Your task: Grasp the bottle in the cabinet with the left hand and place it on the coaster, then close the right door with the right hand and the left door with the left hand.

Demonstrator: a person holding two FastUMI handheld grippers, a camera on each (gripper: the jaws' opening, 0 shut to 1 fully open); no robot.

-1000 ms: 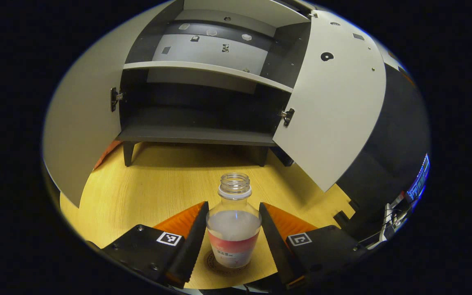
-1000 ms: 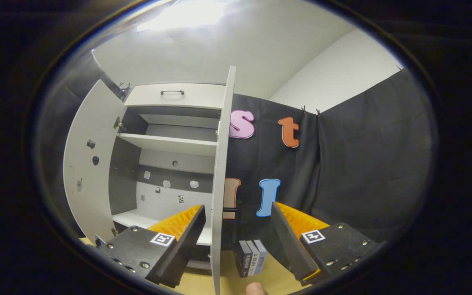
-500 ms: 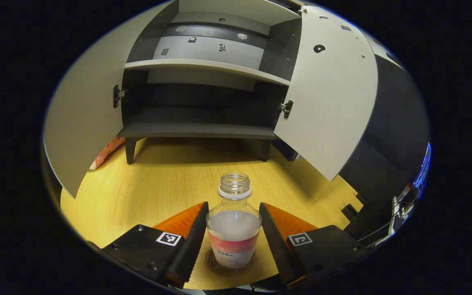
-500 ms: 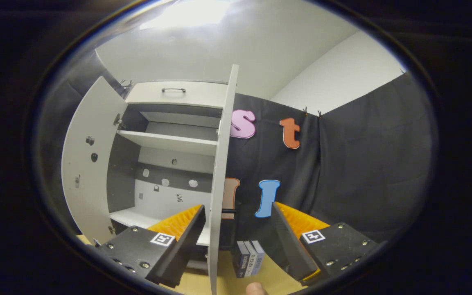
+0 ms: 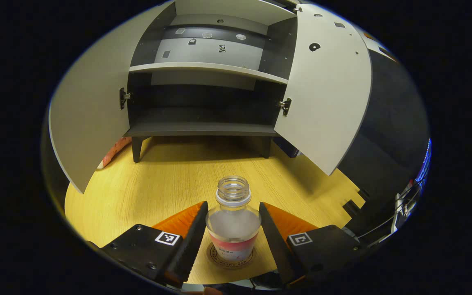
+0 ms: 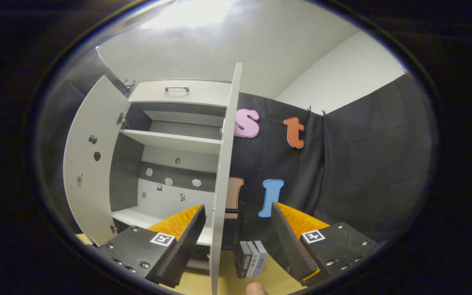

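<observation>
Uncapped bottle [image 5: 233, 229] stands upright on coaster [image 5: 231, 260] on wooden table [image 5: 145, 192], between left gripper [image 5: 232, 241] fingers, jaws close beside it, contact unclear. Cabinet [image 5: 203, 98] behind, both doors open. Right gripper [image 6: 238, 241] wide open, holding nothing, straddles right door [image 6: 222, 180] edge.

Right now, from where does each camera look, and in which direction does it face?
Left gripper view: rides the left gripper, looking down over the bottle on the coaster toward the open cabinet; own fingers flank the bottle.
Right gripper view: rides the right gripper, facing the right door edge-on; own fingers show, parted.
Shared: cabinet, both doors, wooden table.
</observation>
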